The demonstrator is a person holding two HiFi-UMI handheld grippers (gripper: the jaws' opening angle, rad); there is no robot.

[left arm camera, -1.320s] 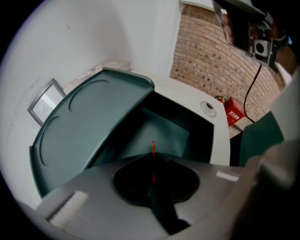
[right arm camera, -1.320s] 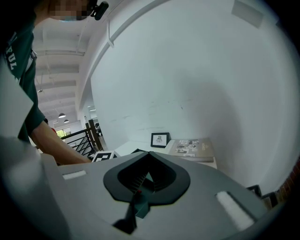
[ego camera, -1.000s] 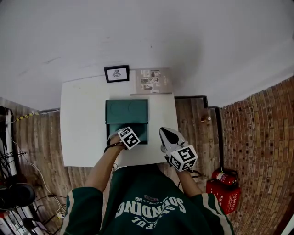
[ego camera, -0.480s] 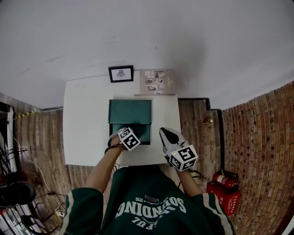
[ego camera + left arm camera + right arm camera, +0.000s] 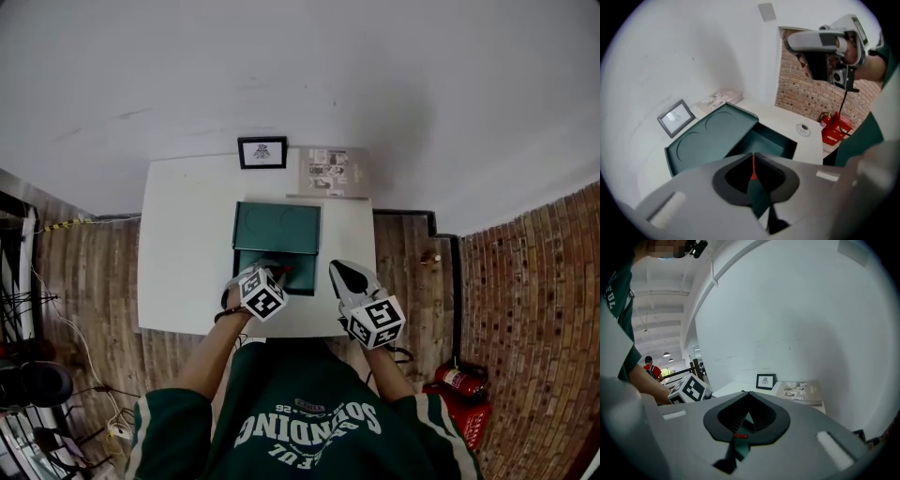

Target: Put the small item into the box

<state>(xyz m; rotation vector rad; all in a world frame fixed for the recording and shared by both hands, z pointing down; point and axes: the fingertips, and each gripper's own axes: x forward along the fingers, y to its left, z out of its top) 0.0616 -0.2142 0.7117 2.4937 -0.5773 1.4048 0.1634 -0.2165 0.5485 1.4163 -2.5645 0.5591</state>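
The left gripper (image 5: 753, 155) is clamped shut on a thin red small item (image 5: 752, 169) above the open dark green rectangular box (image 5: 780, 137). The right gripper (image 5: 749, 393) is closed and empty, just right of the box.

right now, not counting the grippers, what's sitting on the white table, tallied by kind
green box, lid open: 1
picture frame: 1
booklet: 1
small round item: 1
total: 4
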